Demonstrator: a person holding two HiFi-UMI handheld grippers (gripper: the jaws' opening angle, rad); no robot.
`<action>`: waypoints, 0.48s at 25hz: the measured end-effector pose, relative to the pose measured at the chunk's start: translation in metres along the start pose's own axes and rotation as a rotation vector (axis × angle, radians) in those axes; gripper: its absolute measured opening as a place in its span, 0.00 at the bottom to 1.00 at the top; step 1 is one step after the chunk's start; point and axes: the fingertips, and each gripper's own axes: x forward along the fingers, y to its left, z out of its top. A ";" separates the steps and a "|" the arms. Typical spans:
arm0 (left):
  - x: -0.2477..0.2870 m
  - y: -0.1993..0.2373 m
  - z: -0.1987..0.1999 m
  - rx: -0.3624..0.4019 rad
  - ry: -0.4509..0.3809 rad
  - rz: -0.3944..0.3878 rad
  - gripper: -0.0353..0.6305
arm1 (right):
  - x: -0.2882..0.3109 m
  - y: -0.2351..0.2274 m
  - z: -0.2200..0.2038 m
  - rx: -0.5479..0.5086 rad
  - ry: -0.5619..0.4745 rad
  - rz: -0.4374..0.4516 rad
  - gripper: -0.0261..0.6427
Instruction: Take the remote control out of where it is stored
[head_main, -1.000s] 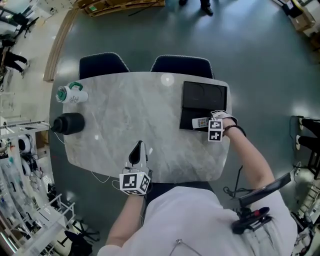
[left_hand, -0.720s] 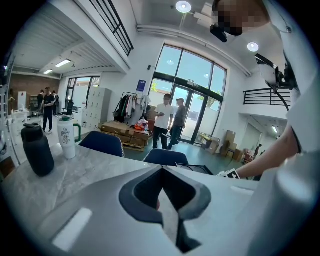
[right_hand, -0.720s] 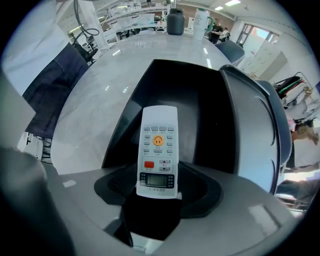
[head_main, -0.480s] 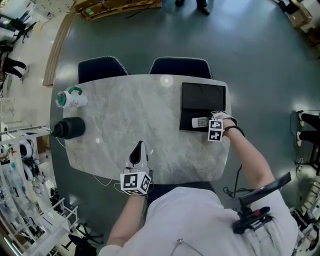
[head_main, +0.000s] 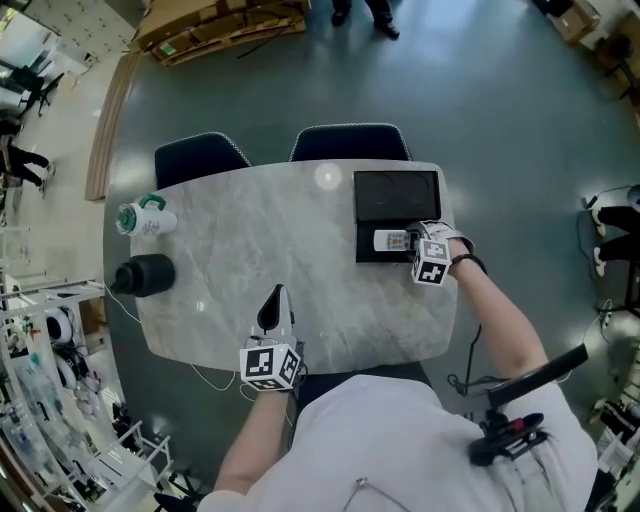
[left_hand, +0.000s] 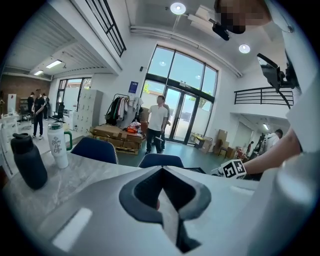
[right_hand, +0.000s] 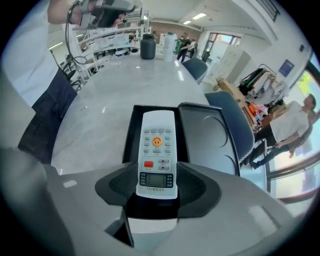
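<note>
A white remote control (right_hand: 158, 152) (head_main: 392, 240) with an orange button lies lengthwise between the jaws of my right gripper (right_hand: 158, 186) (head_main: 408, 243), which is shut on it. It sits over the open black storage box (head_main: 396, 205) at the table's right end, above the box's black tray (right_hand: 131, 135) and next to the lid (right_hand: 210, 135). My left gripper (head_main: 277, 297) rests near the front edge of the marble table (head_main: 260, 240), shut with nothing in it. In the left gripper view the left gripper (left_hand: 162, 200) points across the table.
A white tumbler with a green handle (head_main: 143, 190) (left_hand: 57, 145) and a black bottle (head_main: 142, 273) (left_hand: 28, 160) stand at the table's left end. Two blue chairs (head_main: 203, 156) (head_main: 348, 143) are at the far side. People stand in the hall beyond.
The head view has shifted a little. The right gripper stays shut on the remote over the box. The left gripper has not moved.
</note>
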 end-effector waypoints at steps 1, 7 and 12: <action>0.001 -0.001 0.004 0.008 -0.006 -0.010 0.06 | -0.010 -0.001 0.005 0.040 -0.028 -0.016 0.43; 0.001 -0.006 0.030 0.061 -0.046 -0.086 0.06 | -0.080 -0.005 0.039 0.272 -0.210 -0.162 0.43; -0.010 -0.024 0.055 0.089 -0.092 -0.149 0.06 | -0.151 0.004 0.078 0.411 -0.369 -0.297 0.43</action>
